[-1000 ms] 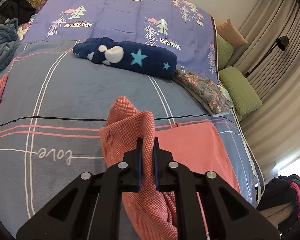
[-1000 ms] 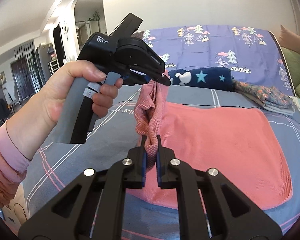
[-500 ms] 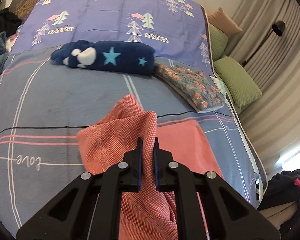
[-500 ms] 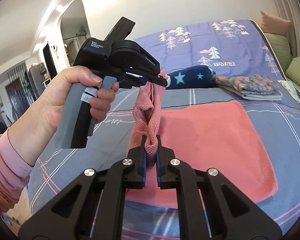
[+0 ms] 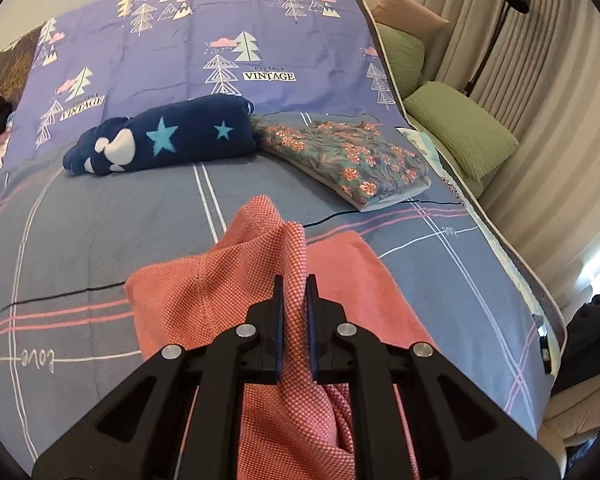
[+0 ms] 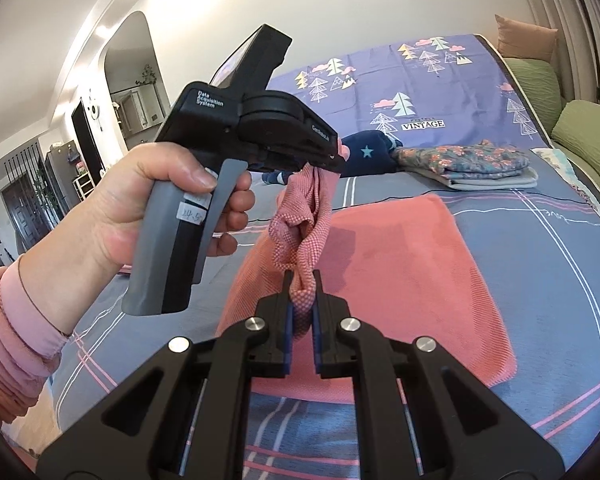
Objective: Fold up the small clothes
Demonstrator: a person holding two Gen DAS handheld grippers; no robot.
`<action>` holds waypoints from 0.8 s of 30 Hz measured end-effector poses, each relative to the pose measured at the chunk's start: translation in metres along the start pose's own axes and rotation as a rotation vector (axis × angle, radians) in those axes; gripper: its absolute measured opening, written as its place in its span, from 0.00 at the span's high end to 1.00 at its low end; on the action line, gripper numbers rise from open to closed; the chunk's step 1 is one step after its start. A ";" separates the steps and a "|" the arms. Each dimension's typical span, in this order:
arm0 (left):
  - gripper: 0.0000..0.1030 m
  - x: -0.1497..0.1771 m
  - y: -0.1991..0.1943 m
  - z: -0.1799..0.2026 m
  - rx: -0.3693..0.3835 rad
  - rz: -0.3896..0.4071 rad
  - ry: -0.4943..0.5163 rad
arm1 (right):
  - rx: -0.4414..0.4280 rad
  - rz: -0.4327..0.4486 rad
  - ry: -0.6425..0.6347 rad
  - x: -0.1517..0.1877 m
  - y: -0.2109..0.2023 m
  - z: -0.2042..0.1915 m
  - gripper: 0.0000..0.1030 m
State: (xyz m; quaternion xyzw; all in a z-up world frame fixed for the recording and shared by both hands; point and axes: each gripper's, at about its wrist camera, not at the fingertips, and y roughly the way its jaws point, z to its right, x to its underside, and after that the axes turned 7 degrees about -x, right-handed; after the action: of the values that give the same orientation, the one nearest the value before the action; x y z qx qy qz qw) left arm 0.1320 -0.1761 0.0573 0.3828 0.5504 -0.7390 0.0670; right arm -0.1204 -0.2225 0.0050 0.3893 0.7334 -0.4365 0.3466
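L gripper [image 5: 295, 284]: clenched on a bunched edge of the coral knit cloth [image 5: 204, 296]; cloth pinched betw. both pads, raised off bed.
R gripper [image 6: 301, 280]: clenched on another bunch of same cloth, small fold betw. pads.
Cloth pos: near edge lifted betw. the 2 grippers, short twisted span hanging from L to R; rest lies flat on the bedsheet [image 6: 540, 248], grey-blue w/ pink + white lines.
L hand [image 6: 140, 208]: wraps grey handle, finger on trigger; pink sleeve [image 6: 8, 340] at wrist.
Behind cloth: navy star bundle [image 5: 168, 136], well apart; floral folded stack [image 5: 352, 160] just beside it, on its right.
Far end: purple tree-print sheet [image 5: 204, 40].
Right edge: green pillows [image 5: 460, 128], curtain [image 5: 540, 80].
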 end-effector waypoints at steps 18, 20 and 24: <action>0.91 -0.009 0.039 0.064 -0.002 -0.088 0.045 | 0.018 0.018 0.205 0.009 -0.024 0.061 0.93; 0.91 -0.010 0.047 0.072 -0.014 -0.104 0.049 | 0.018 0.016 0.239 0.010 -0.024 0.070 0.93; 0.91 -0.009 0.059 0.082 -0.031 -0.126 0.062 | 0.005 0.013 0.291 0.011 -0.025 0.081 0.93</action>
State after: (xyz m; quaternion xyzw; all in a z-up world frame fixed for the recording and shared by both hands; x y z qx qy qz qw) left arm 0.1284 -0.2726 0.0267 0.3691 0.5864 -0.7210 0.0091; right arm -0.1336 -0.3010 -0.0260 0.4542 0.7723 -0.3747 0.2384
